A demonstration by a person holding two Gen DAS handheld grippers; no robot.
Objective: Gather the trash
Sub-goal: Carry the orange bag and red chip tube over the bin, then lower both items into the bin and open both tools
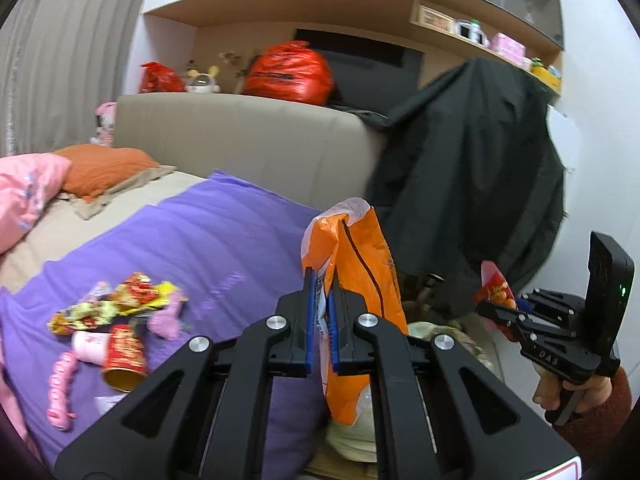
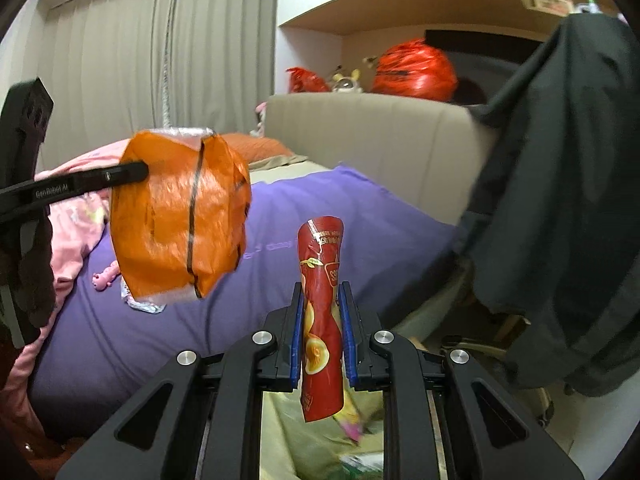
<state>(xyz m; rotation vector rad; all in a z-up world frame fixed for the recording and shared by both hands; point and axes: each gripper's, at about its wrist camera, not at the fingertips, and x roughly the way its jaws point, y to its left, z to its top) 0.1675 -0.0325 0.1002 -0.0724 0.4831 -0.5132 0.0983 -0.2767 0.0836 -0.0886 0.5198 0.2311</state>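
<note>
My left gripper [image 1: 322, 280] is shut on an orange snack bag [image 1: 360, 276] and holds it in the air past the bed's edge; the bag also shows in the right wrist view [image 2: 180, 220]. My right gripper [image 2: 322, 292] is shut on a crumpled red snack wrapper [image 2: 322, 312], above an open bin with a pale liner [image 2: 320, 440]. The right gripper also shows in the left wrist view [image 1: 500, 312]. More trash lies on the purple blanket [image 1: 200, 240]: yellow-red wrappers [image 1: 116, 300], a red cup [image 1: 124, 356] and pink pieces [image 1: 60, 384].
A beige headboard [image 1: 240, 132] stands behind the bed, with red plastic bags [image 1: 288, 72] on the ledge above. A dark jacket [image 1: 472, 184] hangs at the right. An orange pillow [image 1: 104, 168] and pink bedding [image 1: 24, 196] lie at the left.
</note>
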